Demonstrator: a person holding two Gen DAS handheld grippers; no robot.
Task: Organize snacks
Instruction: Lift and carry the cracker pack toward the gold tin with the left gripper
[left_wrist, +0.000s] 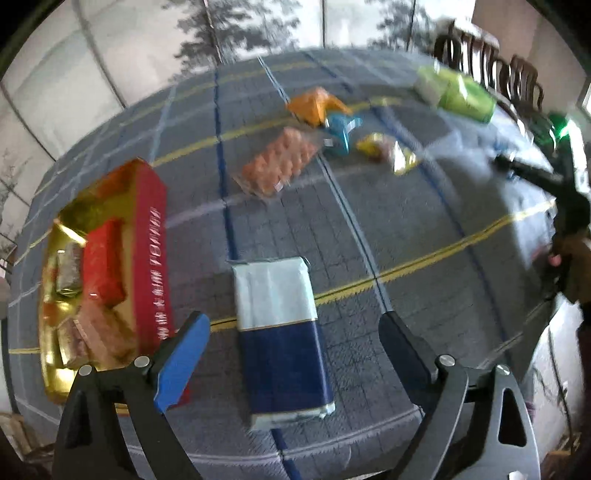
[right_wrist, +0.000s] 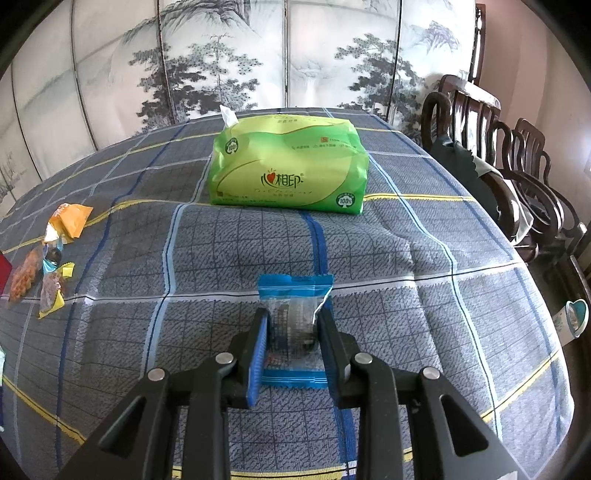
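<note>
Your left gripper (left_wrist: 291, 332) hangs over the plaid tablecloth (left_wrist: 424, 236) with its jaws spread wide and nothing between them. A white and navy packet (left_wrist: 282, 339) lies flat on the cloth just beyond and between the two fingers, touching neither. To the left of it sits the red box (left_wrist: 153, 258) with its gold lining showing; a red packet (left_wrist: 103, 260) and a few brownish wrapped bars (left_wrist: 94, 332) lie inside it. Farther off on the cloth you have a cluster of loose snacks: a clear pack of orange biscuits (left_wrist: 279, 166), an orange wrapper (left_wrist: 316, 105), a small blue wrapper (left_wrist: 341, 131) and a yellow wrapper (left_wrist: 388, 151), close together. This view is blurred, so finer detail is lost.

Your right gripper (right_wrist: 293, 325) is closed on a small blue-edged clear snack packet (right_wrist: 293, 295), both fingers pressing its sides, with the packet's far end sticking out past the fingertips. Whether the packet still rests on the cloth or is lifted cannot be told. Beyond it, far centre, stands a green tissue pack (right_wrist: 288, 166) with a tissue poking out. Dark wooden chairs (right_wrist: 517, 166) line the right edge of the table.
</note>
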